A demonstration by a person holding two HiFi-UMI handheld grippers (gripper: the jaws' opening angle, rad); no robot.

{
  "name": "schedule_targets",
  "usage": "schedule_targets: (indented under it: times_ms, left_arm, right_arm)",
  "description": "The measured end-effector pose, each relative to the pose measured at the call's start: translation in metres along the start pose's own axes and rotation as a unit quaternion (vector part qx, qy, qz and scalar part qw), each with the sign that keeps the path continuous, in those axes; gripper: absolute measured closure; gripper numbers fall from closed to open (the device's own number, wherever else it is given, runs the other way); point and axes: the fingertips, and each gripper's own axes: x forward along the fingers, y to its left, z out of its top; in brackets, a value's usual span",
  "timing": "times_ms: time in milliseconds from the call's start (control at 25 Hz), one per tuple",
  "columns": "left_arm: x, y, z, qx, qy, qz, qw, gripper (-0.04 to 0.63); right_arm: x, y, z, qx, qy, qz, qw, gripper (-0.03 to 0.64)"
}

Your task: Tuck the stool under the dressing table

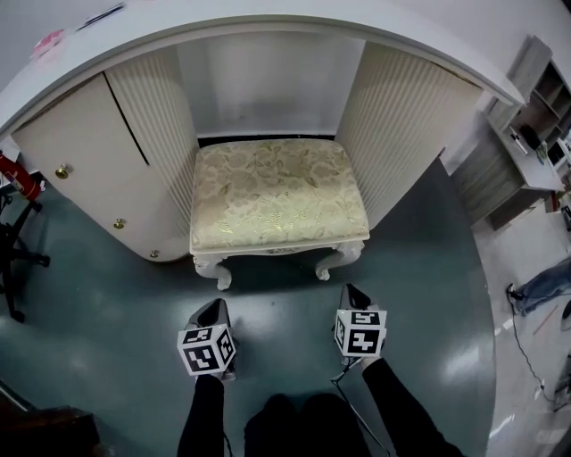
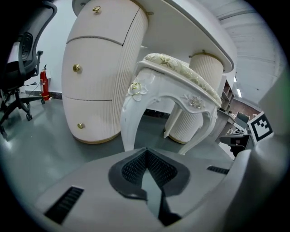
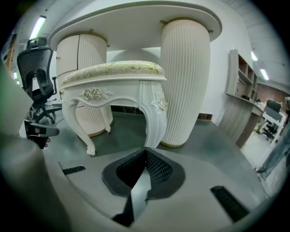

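The cream stool [image 1: 277, 192], with a floral cushion and carved white legs, stands with its back half in the knee gap of the white dressing table [image 1: 268, 18]. Its two front legs stick out onto the grey floor. My left gripper [image 1: 215, 310] is shut and empty, a short way in front of the stool's front left leg [image 2: 131, 113]. My right gripper [image 1: 350, 294] is also shut on nothing, just short of the front right leg [image 3: 154, 115]. Neither gripper touches the stool.
Ribbed pedestals flank the gap: the left one [image 1: 89, 152] has drawers with brass knobs, the right one [image 1: 406, 125] is plain. A black office chair [image 2: 18, 59] and a red fire extinguisher [image 2: 44, 84] stand to the left. Shelving [image 1: 531, 125] and a person's leg [image 1: 544, 286] are on the right.
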Motion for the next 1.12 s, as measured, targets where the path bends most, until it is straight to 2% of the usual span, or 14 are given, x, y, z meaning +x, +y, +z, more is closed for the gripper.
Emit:
schedule_targets:
  times_ms: [240, 440, 680, 880, 1120]
  left_arm:
    - [-0.04, -0.016, -0.009, -0.008, 0.048, 0.01, 0.9988, 0.588]
    - [-0.085, -0.037, 0.007, -0.025, 0.075, 0.015, 0.9968, 0.588]
    - [-0.155, -0.062, 0.03, -0.049, 0.116, 0.027, 0.9917, 0.588]
    - [-0.213, -0.095, 0.051, -0.04, 0.158, 0.028, 0.9862, 0.588]
    - [-0.218, -0.098, 0.038, -0.045, 0.175, 0.002, 0.9836, 0.588]
  right_arm:
    - [-0.046, 0.003, -0.01, -0.001, 0.055, 0.01, 0.998, 0.612]
    - [-0.094, 0.013, 0.002, 0.02, 0.09, 0.028, 0.995, 0.612]
    - [-0.173, 0.028, 0.021, 0.008, 0.145, 0.053, 0.988, 0.612]
    - [-0.239, 0.033, 0.05, 0.01, 0.182, 0.082, 0.98, 0.612]
    - [-0.252, 0.046, 0.031, 0.006, 0.212, 0.079, 0.974, 0.614]
